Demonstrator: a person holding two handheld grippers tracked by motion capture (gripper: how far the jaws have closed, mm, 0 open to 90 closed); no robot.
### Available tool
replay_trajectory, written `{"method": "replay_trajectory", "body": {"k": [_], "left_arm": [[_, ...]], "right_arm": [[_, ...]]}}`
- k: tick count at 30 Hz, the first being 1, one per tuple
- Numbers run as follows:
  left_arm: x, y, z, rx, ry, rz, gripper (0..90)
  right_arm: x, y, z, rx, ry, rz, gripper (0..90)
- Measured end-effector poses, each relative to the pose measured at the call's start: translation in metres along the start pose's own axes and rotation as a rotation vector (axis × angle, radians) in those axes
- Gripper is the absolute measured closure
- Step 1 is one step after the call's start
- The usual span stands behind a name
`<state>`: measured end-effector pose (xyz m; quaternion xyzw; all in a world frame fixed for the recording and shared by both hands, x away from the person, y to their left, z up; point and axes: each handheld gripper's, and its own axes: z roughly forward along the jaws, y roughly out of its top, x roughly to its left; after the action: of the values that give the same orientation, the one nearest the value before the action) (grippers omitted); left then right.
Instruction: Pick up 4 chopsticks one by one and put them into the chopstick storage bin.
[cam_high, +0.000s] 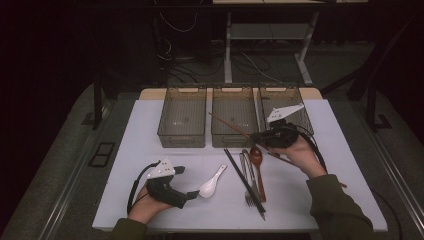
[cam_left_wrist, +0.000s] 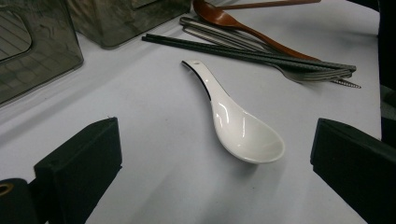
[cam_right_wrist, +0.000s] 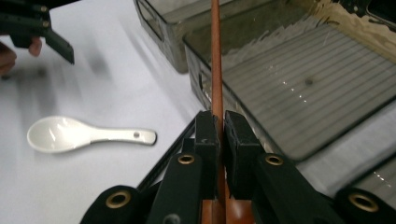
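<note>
My right gripper (cam_high: 253, 136) is shut on brown wooden chopsticks (cam_high: 227, 125), which slant up and to the left over the middle bin (cam_high: 233, 142). In the right gripper view, the chopsticks (cam_right_wrist: 215, 56) run straight out from between the pressed jaws of the right gripper (cam_right_wrist: 220, 122), along the near wall of that bin (cam_right_wrist: 327, 70). My left gripper (cam_high: 186, 182) rests low at the front left of the table, open. A white ceramic spoon (cam_high: 212, 182) lies just ahead of it. In the left gripper view the spoon (cam_left_wrist: 243, 130) lies on the table between the wide-apart jaws, untouched.
Three smoky clear bins stand in a row at the back: left (cam_high: 182, 137), middle, right (cam_high: 286, 95). On the white table (cam_high: 130, 150) in front lie black chopsticks (cam_high: 244, 182), a metal fork (cam_high: 250, 192) and a brown wooden spoon (cam_high: 257, 167).
</note>
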<state>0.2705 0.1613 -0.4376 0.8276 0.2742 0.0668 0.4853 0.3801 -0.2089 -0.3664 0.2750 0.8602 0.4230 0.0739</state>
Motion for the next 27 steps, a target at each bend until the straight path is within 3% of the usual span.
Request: {"method": "replay_trajectory", "body": {"k": [27], "left_arm": [[-0.001,0.000,0.000,-0.001,0.002,0.009,1.3]], "right_arm": [[-0.001,0.081,0.059,0.064,-0.045,0.029,84.2]]}}
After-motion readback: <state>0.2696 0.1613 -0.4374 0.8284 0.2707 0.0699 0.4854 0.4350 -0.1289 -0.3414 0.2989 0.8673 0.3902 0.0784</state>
